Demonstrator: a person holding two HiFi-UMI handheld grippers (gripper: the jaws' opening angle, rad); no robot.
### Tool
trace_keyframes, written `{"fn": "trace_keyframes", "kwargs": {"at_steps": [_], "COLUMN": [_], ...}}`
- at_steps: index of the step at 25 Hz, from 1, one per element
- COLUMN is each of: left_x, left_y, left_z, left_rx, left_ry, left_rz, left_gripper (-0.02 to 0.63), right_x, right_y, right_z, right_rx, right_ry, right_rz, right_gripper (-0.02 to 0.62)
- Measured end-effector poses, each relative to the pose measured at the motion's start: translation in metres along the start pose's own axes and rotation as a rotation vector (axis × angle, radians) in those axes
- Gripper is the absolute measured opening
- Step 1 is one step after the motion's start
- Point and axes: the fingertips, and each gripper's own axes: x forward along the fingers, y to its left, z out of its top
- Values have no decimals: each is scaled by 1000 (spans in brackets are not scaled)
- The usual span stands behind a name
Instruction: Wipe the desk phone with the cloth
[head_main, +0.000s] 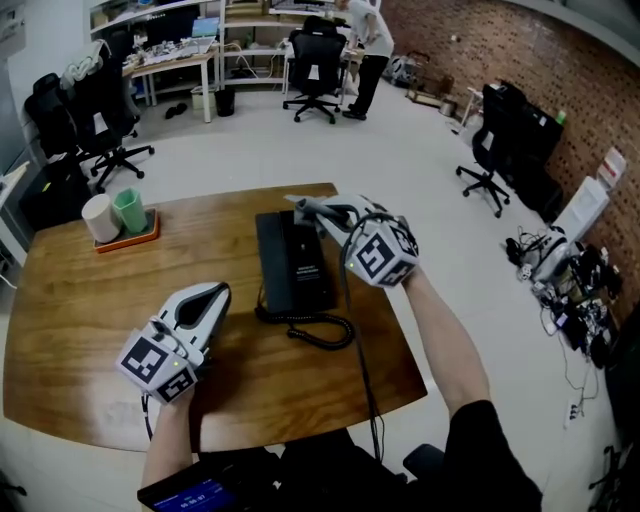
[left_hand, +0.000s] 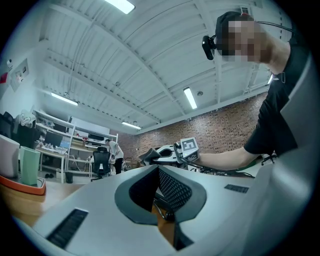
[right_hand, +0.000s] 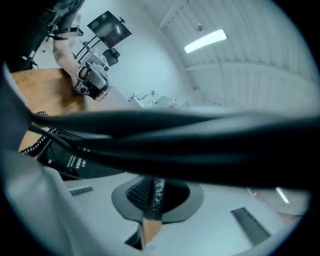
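Cloth (head_main: 300, 205), grey and limp, was pinched between the closed jaws of the right hand-held gripper (head_main: 320, 212), which hung over the far end of the desk phone (head_main: 292, 262). Whether the fabric touched the casing could not be determined. In the right gripper view a dark, blurred band lay across the frame above the closed jaws; it was probably the same cloth. The cloth would likely handle as light and soft, folding under any pressure, so the hold belonged on a bunched edge with a free fold left to drag over the surface. The desk phone lay flat near the middle of the desk (head_main: 80, 300), black and rigid, with its coiled cord (head_main: 325, 333) looped at the near end. It was judged light enough to slide under a firm wipe, so strokes along its length with moderate pressure were advisable. The left hand-held gripper (head_main: 212, 297) rested on the desk just beside the phone's near-left corner, its jaws apart with nothing between them. A tray (head_main: 130, 236) carrying two cups sat well apart at the far left.
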Motion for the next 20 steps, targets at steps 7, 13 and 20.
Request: {"fn": "trace_keyframes", "kwargs": {"at_steps": [7, 13, 20], "left_x": [0, -3, -2], "left_y": [-1, 5, 16], "left_z": [1, -1, -8], "left_rx": [2, -2, -10], "left_ry": [1, 9, 37], "left_rz": [0, 18, 58], "left_gripper": [-3, -3, -3], "right_x": [7, -30, -113], "right_y": [16, 76, 175], "right_z": [-6, 7, 39], "right_rx": [7, -50, -132], "right_ry": [12, 7, -66], "right_rz": [79, 296, 581], "right_gripper": [23, 23, 23]}}
